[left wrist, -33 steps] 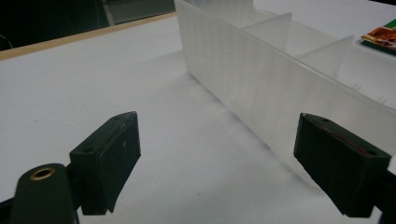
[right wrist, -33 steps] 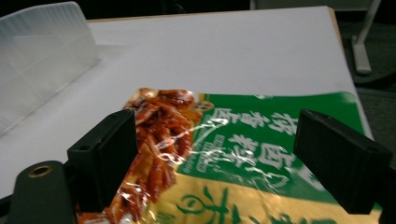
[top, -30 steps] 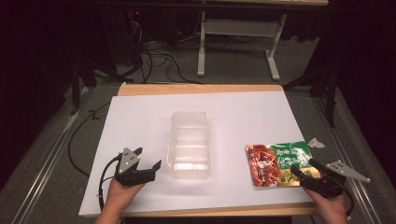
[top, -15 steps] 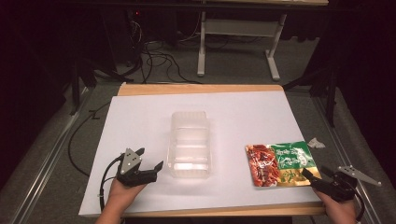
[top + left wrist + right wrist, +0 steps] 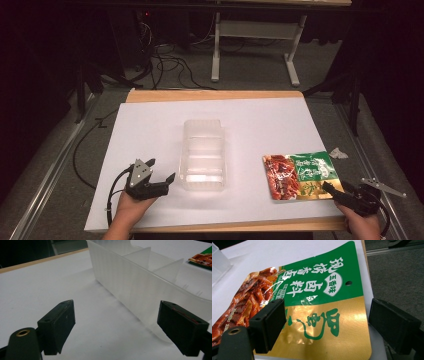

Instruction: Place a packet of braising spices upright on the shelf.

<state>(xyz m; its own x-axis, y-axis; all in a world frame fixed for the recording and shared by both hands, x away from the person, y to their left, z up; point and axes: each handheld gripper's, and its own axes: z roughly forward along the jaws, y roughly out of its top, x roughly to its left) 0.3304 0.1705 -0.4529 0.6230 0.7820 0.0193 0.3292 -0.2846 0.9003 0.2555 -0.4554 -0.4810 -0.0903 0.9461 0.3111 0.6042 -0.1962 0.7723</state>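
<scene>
My right gripper [image 5: 334,191], fingers released, straddles the snack pouch [image 5: 299,175] at 5 o'clock; next, clench on its edge.

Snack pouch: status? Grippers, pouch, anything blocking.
Right gripper open, jaws straddling the pouch's gold end, not gripping. Snack pouch flat on the white table, near the right edge. Left gripper open beside the clear divided container. Nothing blocking.

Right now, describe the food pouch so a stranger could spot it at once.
On the white table cover, look near the front right corner, right of the clear plastic tray. The flat pouch lies there, the only colourful thing: green and gold with red-brown food pictured.
</scene>
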